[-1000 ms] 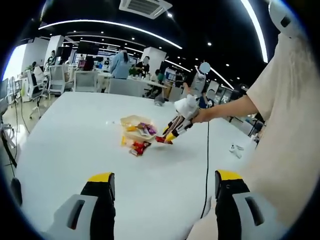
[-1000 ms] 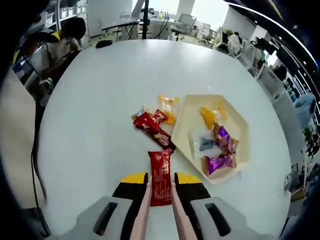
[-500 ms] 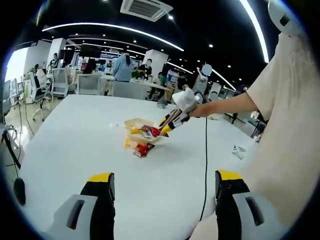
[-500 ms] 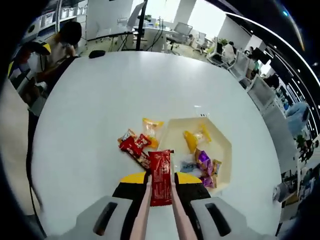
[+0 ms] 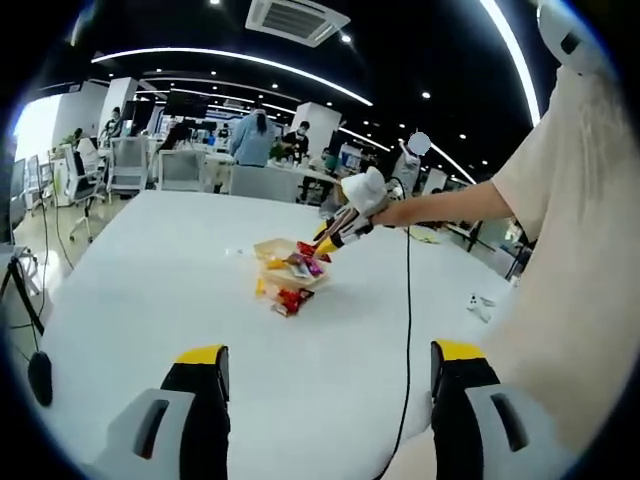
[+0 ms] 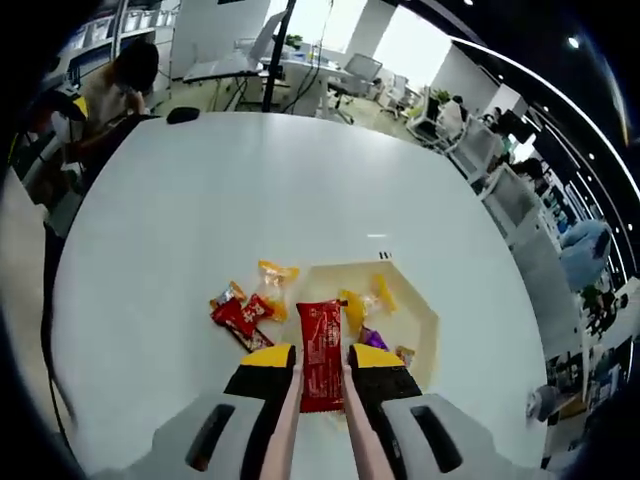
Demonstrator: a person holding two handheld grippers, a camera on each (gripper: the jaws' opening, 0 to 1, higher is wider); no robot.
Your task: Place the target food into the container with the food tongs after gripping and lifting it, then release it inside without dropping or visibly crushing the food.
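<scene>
My right gripper (image 6: 322, 372) is shut on pale food tongs (image 6: 284, 425), and the tongs pinch a red snack packet (image 6: 320, 345). The packet hangs above the near edge of a cream tray-like container (image 6: 425, 312) that holds several wrapped snacks. Loose red and yellow packets (image 6: 245, 310) lie on the white table left of the container. In the left gripper view a gloved hand holds the right gripper (image 5: 338, 228) over the container (image 5: 272, 249). My left gripper (image 5: 325, 370) stands open and apart, low over the table's near side.
The white round table (image 5: 150, 290) has wide bare room around the snacks. A black cable (image 5: 408, 320) trails from the right gripper across the table. A small white object (image 5: 478, 303) lies at the right. Office chairs, desks and people fill the background.
The right gripper has risen and carried the red packet from beside the loose snacks to over the container's edge. The left gripper has stayed put.
</scene>
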